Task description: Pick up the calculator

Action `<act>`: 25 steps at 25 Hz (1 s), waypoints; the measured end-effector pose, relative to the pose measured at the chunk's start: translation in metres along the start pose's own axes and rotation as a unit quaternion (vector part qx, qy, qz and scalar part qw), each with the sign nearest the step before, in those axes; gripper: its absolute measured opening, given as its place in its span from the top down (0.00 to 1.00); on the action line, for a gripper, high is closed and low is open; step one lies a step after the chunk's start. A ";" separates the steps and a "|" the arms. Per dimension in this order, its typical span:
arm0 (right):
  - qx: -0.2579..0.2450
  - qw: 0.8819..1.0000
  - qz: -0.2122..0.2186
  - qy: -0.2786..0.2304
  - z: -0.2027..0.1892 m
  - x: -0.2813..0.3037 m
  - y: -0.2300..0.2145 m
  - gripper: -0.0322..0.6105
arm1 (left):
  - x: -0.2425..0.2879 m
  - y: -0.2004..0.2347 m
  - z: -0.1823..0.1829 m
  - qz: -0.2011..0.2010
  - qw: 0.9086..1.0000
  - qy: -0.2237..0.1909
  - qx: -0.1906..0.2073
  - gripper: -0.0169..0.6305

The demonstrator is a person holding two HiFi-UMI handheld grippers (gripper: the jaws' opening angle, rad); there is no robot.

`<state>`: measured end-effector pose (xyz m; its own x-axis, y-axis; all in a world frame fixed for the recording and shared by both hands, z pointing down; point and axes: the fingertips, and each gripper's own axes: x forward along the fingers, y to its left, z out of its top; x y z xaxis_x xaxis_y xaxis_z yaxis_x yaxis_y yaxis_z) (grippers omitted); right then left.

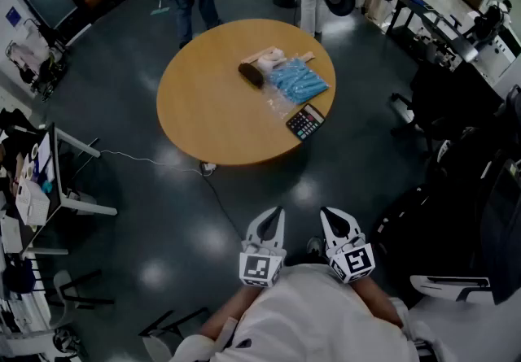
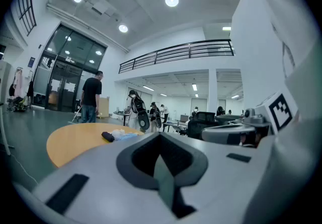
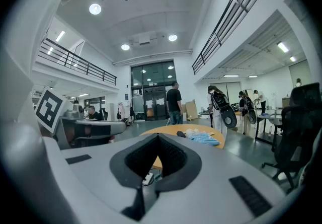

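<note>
Left gripper and right gripper, both clenched empty, hang well short of the table; approaching the calculator likely comes next.

Left gripper jaws together, empty; round table beyond.

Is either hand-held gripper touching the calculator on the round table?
No, the left hand-held gripper and right hand-held gripper hang near the person's body, well apart from the calculator on the table.
</note>
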<state>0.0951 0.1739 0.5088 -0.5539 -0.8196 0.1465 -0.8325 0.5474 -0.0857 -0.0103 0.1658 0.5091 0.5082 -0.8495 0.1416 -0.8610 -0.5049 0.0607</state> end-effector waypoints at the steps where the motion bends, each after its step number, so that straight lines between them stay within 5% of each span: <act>1: 0.000 1.000 0.001 -0.001 0.000 0.000 0.000 0.93 | 0.001 0.000 0.000 0.000 1.000 0.000 0.001 0.96; 14: 0.015 1.000 0.001 -0.020 0.007 -0.002 -0.005 0.93 | 0.005 -0.004 0.002 0.000 1.000 0.002 -0.008 0.96; 25: 0.036 0.999 -0.004 0.003 -0.009 0.002 -0.061 0.93 | 0.028 -0.003 0.010 0.042 0.999 -0.019 -0.016 0.96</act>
<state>0.1449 0.1399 0.5231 -0.5478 -0.8225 0.1531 -0.8353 0.5274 -0.1552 0.0064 0.1423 0.5032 0.4331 -0.8946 0.1101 -0.9010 -0.4262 0.0812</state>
